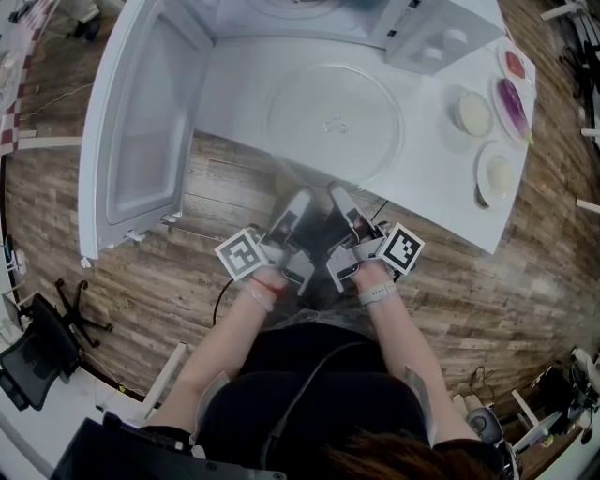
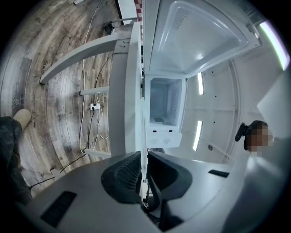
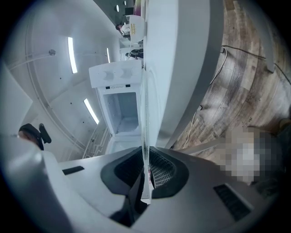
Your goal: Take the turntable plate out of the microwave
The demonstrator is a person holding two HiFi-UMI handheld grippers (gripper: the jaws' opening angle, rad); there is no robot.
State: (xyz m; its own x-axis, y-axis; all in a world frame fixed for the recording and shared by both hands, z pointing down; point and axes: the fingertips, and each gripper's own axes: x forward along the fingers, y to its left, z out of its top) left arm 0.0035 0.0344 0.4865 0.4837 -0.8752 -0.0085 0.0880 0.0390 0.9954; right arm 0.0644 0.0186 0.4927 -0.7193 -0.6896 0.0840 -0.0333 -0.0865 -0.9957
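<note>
The clear glass turntable plate [image 1: 335, 117] hangs level above the white table [image 1: 441, 192], in front of the open microwave [image 1: 300, 14]. Both grippers hold its near rim. My left gripper [image 1: 298, 202] is shut on the rim's left part and my right gripper [image 1: 339, 194] on its right part. In the left gripper view the plate [image 2: 144, 132] runs edge-on as a thin line between the pads of the left gripper [image 2: 144, 170]. The right gripper view shows the same glass edge [image 3: 144, 113] pinched in the right gripper [image 3: 145, 170], with the empty microwave cavity [image 3: 122, 109] beyond.
The microwave door [image 1: 141, 141] stands wide open at the left, past the table edge. Several small plates of food [image 1: 511, 94] sit along the table's right side. Wood floor with a cable lies below, and an office chair [image 1: 42, 342] is at the lower left.
</note>
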